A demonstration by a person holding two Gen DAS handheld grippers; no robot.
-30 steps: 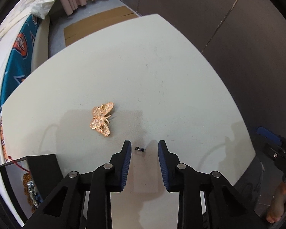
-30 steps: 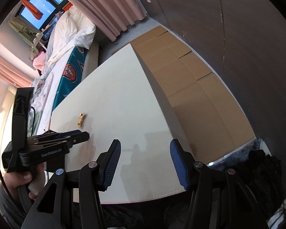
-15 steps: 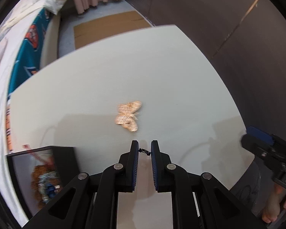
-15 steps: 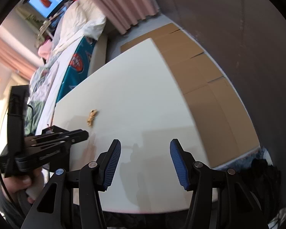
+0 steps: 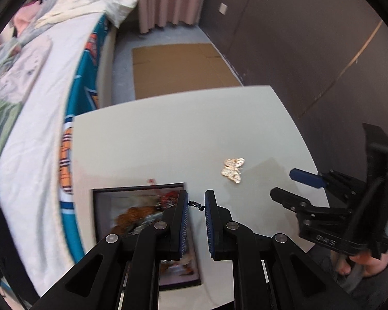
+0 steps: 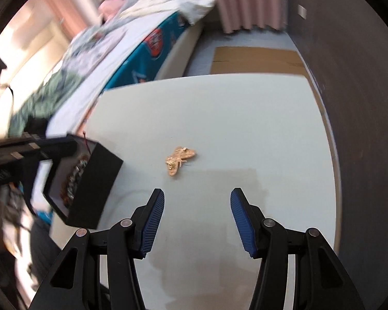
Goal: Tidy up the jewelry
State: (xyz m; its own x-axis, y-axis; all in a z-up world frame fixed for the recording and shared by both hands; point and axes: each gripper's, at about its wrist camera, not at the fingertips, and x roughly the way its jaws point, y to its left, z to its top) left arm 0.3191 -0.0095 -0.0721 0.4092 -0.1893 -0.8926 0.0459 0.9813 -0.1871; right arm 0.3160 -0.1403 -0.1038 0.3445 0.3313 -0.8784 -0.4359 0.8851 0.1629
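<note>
Small dark earring (image 5: 196, 204) pinched in left gripper (image 5: 196, 206) beside black box (image 5: 101, 206); right gripper (image 6: 197, 219) spread.

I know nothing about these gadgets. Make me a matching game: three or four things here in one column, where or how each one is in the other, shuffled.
Things:
1. small dark earring
2. gold butterfly brooch
3. black jewelry box
4. right gripper

States:
A. open, holding nothing
B. lying on the white table
C. pinched between the left gripper's fingers
D. on the table's left side, jewelry inside

Pairs: 1-C, 2-B, 3-D, 4-A
</note>
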